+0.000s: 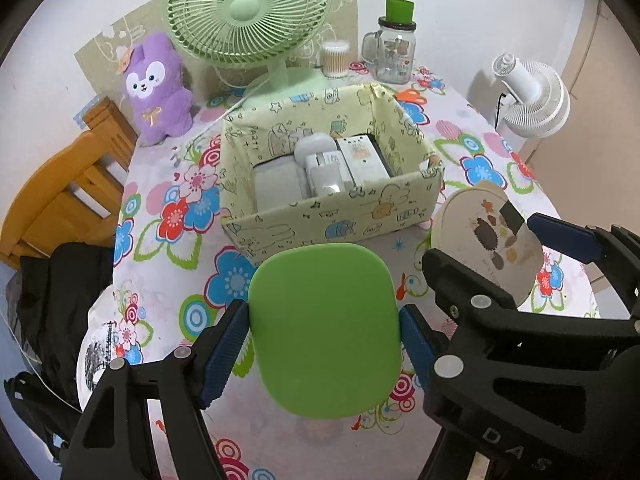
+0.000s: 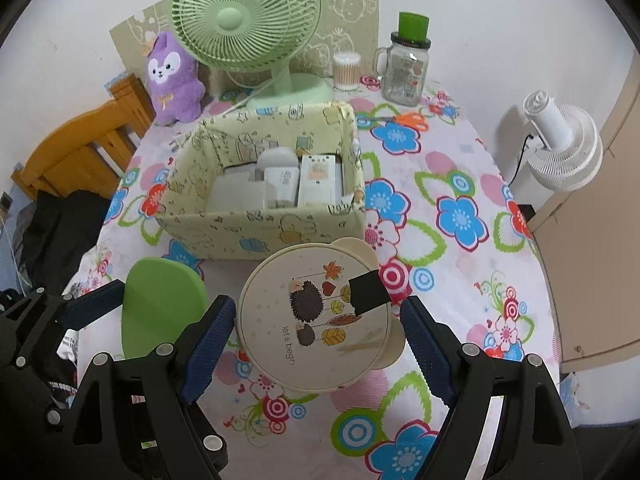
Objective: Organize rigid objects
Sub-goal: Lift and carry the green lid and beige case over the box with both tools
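Now your left gripper clasps the green case; your right gripper grasps the hedgehog-print tin.

- Left wrist view: mounted above the left gripper, angled steeply down at the table, close range.
- Right wrist view: same pitch above the right gripper, offset to the right.
- Shared: box centre frame, green fan at top.
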The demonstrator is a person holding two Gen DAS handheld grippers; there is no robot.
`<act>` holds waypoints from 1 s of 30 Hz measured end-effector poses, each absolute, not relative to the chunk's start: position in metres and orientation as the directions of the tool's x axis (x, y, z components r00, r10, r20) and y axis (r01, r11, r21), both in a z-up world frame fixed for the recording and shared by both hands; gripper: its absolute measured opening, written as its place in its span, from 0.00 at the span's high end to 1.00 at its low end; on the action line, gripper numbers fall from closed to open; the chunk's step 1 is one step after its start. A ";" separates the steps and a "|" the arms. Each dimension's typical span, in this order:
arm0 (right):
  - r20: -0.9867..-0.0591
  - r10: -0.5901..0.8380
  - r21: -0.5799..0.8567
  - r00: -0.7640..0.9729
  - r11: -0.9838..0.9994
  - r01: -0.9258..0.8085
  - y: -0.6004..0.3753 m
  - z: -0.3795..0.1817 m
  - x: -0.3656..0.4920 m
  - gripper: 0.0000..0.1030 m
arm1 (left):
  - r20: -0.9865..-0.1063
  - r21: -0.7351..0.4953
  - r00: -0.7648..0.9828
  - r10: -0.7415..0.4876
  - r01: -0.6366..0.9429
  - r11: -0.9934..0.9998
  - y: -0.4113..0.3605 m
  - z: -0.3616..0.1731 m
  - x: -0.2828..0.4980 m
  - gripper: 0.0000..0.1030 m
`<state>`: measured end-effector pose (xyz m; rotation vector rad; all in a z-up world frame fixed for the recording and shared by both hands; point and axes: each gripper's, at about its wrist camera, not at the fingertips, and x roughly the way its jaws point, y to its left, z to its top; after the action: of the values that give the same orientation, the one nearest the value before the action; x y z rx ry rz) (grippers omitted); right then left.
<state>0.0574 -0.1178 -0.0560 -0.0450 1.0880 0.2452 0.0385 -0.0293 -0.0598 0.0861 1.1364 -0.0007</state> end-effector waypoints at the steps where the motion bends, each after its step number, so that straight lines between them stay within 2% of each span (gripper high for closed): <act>1: -0.879 0.177 0.085 0.442 0.972 -0.220 -0.117 -0.054 0.058 0.17 | -0.905 0.068 0.424 0.042 0.045 0.997 -0.029 -0.058 0.039 0.24; 30: -0.855 0.145 0.052 0.498 0.979 -0.196 -0.090 -0.027 0.076 0.17 | -0.884 0.039 0.467 0.006 0.062 0.997 -0.009 -0.038 0.062 0.24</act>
<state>0.0762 -0.0904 -0.0274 -0.0545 1.0290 0.2069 0.0621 -0.0092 -0.0384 0.0688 1.0847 -0.0342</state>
